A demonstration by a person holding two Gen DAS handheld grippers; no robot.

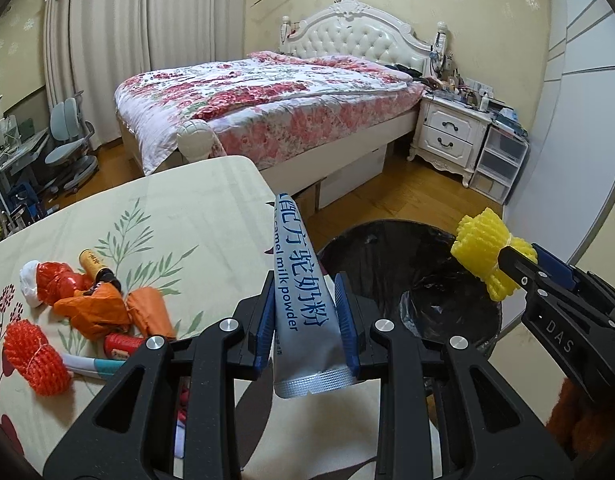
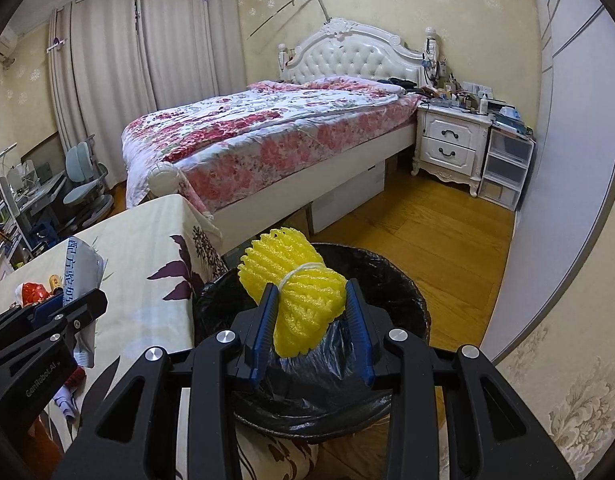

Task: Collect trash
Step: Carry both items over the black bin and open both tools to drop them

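1. My left gripper (image 1: 307, 312) has its jaws narrowed onto a silver camel milk powder sachet (image 1: 297, 280), held over the worktop (image 1: 179, 208) edge.
2. My right gripper (image 2: 313, 320) pinches a yellow foam fruit net (image 2: 297, 292) above the black-lined trash bin (image 2: 403, 292).
3. Orange wrappers (image 1: 95, 312) and a red foam net (image 1: 33, 356) lie on the worktop.

The sachet (image 1: 297, 300) looked like matt silvery foil, and the yellow net (image 2: 301, 296) was ribbed foam. The bin (image 2: 391, 280) wore a glossy black plastic liner; the tablecloth (image 1: 179, 216) appeared smooth.
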